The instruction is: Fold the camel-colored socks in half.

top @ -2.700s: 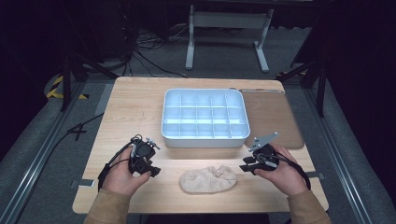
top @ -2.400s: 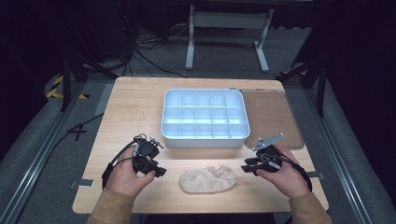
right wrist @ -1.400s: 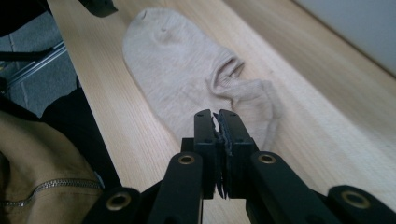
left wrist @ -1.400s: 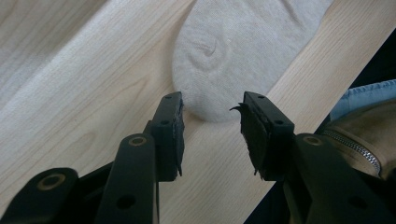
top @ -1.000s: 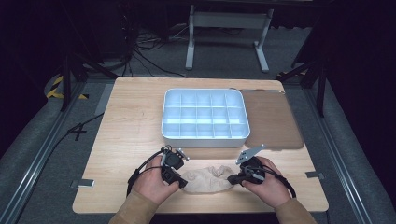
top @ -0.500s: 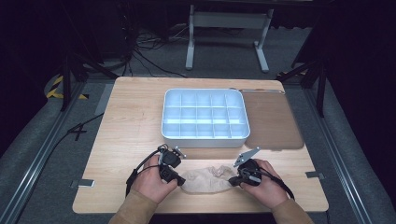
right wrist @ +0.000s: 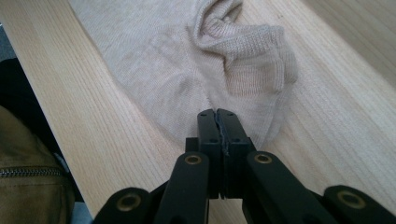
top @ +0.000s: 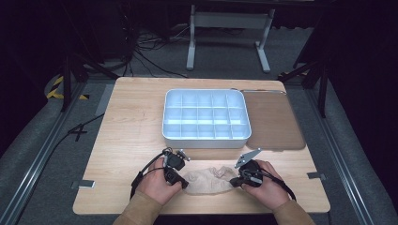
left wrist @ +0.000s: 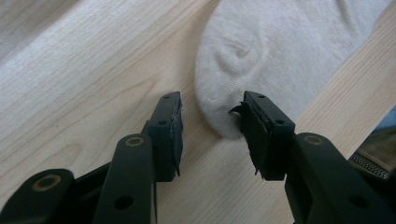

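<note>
Near front edge of tabletop [top: 126, 122]: beige sock [top: 209, 180], lying flat, lightly rumpled.
Left tongs [left wrist: 211, 122]: spread wide around the rounded toe end, pads not pressing.
Right tongs [right wrist: 217, 122]: clamped shut at the sock's edge.
Handling: soft, light, limp; likely sags, so pinch both ends.

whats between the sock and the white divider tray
Nothing: in the high view, only a bare strip of wooden table separates the beige sock from the white compartment tray.
</note>
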`<state>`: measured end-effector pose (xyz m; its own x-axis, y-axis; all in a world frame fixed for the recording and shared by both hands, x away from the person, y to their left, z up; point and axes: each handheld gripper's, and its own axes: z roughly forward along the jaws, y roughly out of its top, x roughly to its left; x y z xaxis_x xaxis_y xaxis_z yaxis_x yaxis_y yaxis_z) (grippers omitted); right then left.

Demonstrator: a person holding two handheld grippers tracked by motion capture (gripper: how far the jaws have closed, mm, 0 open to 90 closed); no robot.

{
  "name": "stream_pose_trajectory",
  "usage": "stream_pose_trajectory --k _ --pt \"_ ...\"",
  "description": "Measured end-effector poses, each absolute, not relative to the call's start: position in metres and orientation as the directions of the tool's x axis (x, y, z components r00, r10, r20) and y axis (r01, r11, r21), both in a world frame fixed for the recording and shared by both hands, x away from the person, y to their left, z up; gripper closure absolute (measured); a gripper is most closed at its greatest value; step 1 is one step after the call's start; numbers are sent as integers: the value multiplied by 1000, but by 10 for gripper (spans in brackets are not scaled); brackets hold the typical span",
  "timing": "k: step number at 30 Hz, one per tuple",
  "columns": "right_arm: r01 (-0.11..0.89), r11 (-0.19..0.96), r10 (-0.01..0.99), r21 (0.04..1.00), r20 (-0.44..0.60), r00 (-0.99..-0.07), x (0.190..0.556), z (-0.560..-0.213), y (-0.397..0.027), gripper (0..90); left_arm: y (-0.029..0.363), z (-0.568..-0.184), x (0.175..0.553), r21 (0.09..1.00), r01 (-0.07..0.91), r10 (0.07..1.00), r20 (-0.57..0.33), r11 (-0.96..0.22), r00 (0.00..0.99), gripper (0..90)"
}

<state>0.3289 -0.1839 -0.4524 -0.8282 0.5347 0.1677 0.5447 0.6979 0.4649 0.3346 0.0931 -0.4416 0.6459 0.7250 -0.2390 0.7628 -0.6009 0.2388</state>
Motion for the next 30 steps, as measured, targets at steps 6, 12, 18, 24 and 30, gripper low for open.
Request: stream_pose_trajectory --k 6,12,18,24,30 --pt "542 700 533 464 166 -830 329 -452 -184 900 82 -441 330 245 732 711 -183 -636 679 605" --pt "538 702 532 466 158 -832 328 -452 -183 900 78 -441 328 230 734 704 -211 -639 679 815" --pt "529 704 531 474 144 -835 326 -451 -182 900 81 -438 329 237 737 708 -208 -633 675 844" --pt "521 682 522 513 157 -838 323 -444 -184 900 88 -431 330 241 741 707 -225 -627 671 842" --pt "530 662 552 530 133 -823 325 -452 -183 900 93 -430 331 224 746 712 -223 -628 666 838"
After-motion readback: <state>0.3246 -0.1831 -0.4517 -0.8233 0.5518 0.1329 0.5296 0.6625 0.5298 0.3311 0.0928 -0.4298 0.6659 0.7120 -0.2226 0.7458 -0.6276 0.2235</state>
